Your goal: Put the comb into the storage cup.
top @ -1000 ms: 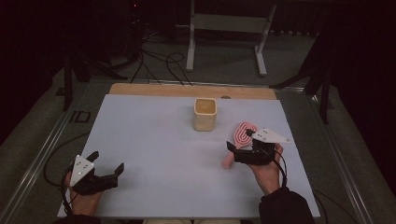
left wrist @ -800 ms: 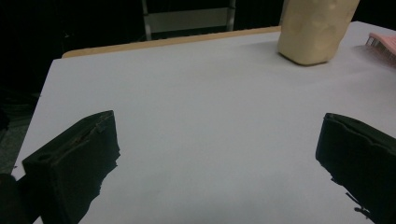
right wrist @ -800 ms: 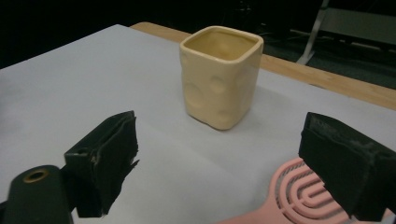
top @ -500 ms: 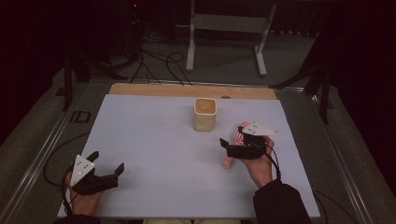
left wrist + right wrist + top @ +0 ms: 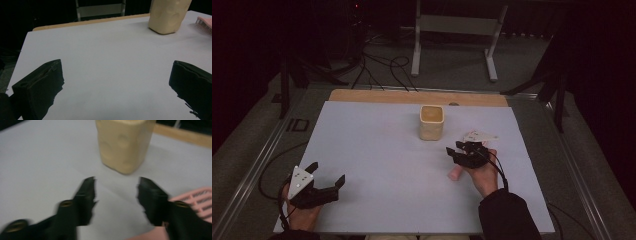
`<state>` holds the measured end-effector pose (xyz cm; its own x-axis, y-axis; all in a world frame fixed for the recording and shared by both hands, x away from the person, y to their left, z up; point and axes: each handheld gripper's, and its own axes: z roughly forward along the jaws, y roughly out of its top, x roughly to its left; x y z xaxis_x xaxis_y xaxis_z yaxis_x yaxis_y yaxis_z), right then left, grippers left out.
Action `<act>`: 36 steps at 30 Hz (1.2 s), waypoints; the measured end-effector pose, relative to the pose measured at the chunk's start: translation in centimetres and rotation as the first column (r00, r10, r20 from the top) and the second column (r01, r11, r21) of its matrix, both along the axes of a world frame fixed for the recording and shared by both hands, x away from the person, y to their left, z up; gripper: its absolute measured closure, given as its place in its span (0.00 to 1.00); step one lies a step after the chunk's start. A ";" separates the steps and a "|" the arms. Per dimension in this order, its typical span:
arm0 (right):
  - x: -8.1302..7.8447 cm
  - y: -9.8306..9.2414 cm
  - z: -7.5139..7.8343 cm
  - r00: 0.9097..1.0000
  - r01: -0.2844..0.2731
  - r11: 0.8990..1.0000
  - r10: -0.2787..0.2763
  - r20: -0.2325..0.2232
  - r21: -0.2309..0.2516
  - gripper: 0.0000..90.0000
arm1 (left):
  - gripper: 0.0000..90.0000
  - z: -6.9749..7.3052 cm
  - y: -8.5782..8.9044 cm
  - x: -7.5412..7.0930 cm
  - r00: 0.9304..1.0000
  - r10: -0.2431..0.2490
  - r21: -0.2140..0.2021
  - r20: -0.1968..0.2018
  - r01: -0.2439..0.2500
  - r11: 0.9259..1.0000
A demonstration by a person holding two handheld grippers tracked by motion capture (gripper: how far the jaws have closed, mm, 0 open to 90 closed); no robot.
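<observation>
Nearest us, our left gripper [image 5: 326, 184] rests at the white table [image 5: 372, 150] edge, jaws wide and empty, parked clear of the work. Farther in, our right gripper [image 5: 460, 151] has just been narrowing its jaws, half-spread with nothing between them, above the pink slotted plastic piece [image 5: 197, 197], which lies beside the cream squarish plastic cup [image 5: 431, 122] standing upright beyond, perhaps its destination.

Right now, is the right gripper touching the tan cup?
Apart. The right gripper view shows the right gripper with nothing between its jaws, and bare white table separates their tips from the tan cup ahead.
</observation>
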<state>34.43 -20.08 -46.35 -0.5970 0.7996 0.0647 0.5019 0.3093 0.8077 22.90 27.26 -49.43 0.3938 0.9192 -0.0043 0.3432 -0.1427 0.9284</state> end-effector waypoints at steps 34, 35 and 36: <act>-1.5 -1.5 -3.5 0.980 -0.083 0.970 0.038 -0.196 -0.228 1.00 | 0.01 0.0 -0.1 0.0 1.000 -0.001 0.004 -0.005 0.001 1.000; -1.6 -1.8 -3.5 0.980 -0.076 0.972 0.031 -0.199 -0.224 1.00 | 0.01 0.0 -0.1 0.1 1.000 -0.003 0.006 -0.006 0.003 1.000; -1.6 -2.1 -3.6 0.979 -0.073 0.972 0.027 -0.201 -0.222 1.00 | 0.01 0.0 -0.1 0.1 1.000 -0.003 0.007 -0.007 0.003 1.000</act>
<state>32.82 -22.18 -49.91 -0.6305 0.7762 0.0039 0.6217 0.5019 0.6013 22.96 27.13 -49.48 0.3968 0.9179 -0.0002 0.3489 -0.1506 0.9250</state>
